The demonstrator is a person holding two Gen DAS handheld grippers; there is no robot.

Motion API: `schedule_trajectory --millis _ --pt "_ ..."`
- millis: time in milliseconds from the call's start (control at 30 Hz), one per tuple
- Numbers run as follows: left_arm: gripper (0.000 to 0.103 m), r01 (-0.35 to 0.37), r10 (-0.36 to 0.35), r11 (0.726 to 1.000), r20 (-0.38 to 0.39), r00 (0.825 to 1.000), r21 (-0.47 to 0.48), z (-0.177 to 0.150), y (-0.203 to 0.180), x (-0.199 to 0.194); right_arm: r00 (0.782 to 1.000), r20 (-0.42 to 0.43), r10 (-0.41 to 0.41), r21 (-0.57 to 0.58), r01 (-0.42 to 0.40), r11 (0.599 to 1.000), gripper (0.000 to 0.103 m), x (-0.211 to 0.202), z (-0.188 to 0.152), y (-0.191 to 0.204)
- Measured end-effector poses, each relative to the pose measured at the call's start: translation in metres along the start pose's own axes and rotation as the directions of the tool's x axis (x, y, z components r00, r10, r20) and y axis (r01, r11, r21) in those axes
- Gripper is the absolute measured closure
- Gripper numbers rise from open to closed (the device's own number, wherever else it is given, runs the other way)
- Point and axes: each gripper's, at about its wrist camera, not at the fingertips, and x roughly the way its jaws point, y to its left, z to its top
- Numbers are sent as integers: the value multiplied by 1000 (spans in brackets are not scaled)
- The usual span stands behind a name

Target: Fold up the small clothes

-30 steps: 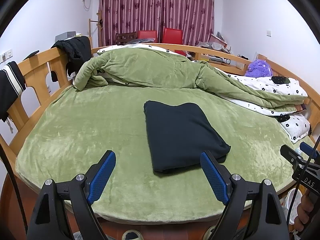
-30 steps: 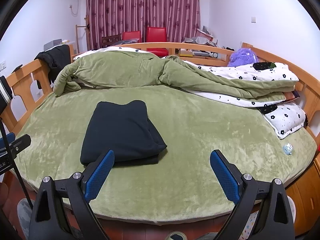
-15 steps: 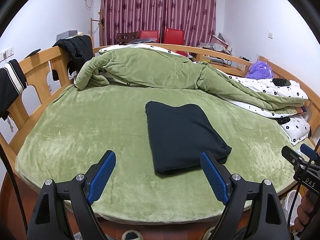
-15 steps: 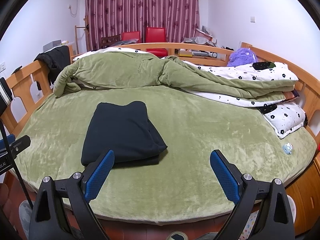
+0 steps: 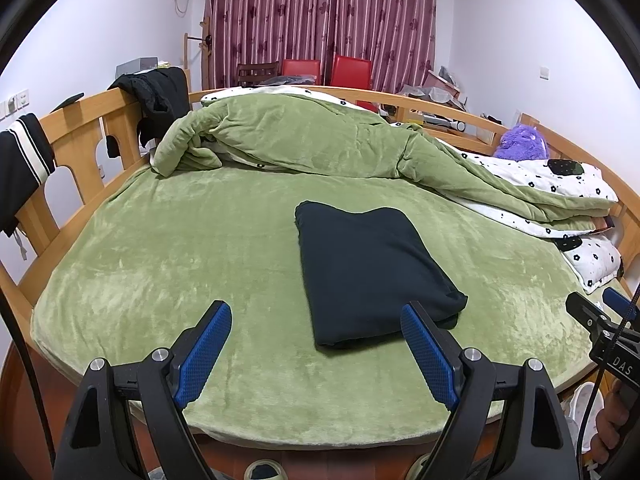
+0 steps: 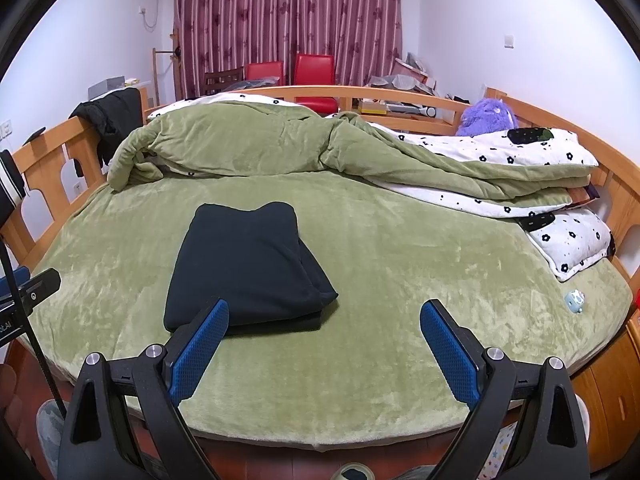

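Garment: folded black garment [image 5: 368, 268] flat on green bed cover [image 5: 180, 260], nearer its front edge | handling: likely soft, light, limp; pinch stacked layers at near corner | left gripper [image 5: 316, 352], right gripper [image 6: 324, 346]: spread wide, empty

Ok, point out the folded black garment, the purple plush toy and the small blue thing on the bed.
folded black garment [image 6: 244, 264], right wrist view, middle of its top layer
purple plush toy [image 6: 486, 116], right wrist view, its body
small blue thing [image 6: 575, 301], right wrist view, its centre
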Motion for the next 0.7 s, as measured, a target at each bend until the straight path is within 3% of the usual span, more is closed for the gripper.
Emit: schedule_trajectory --millis 700 --pt "17 4 -5 1000 6 1000 5 3 3 2 1000 -1 -3 7 3 1000 8 0 1 2"
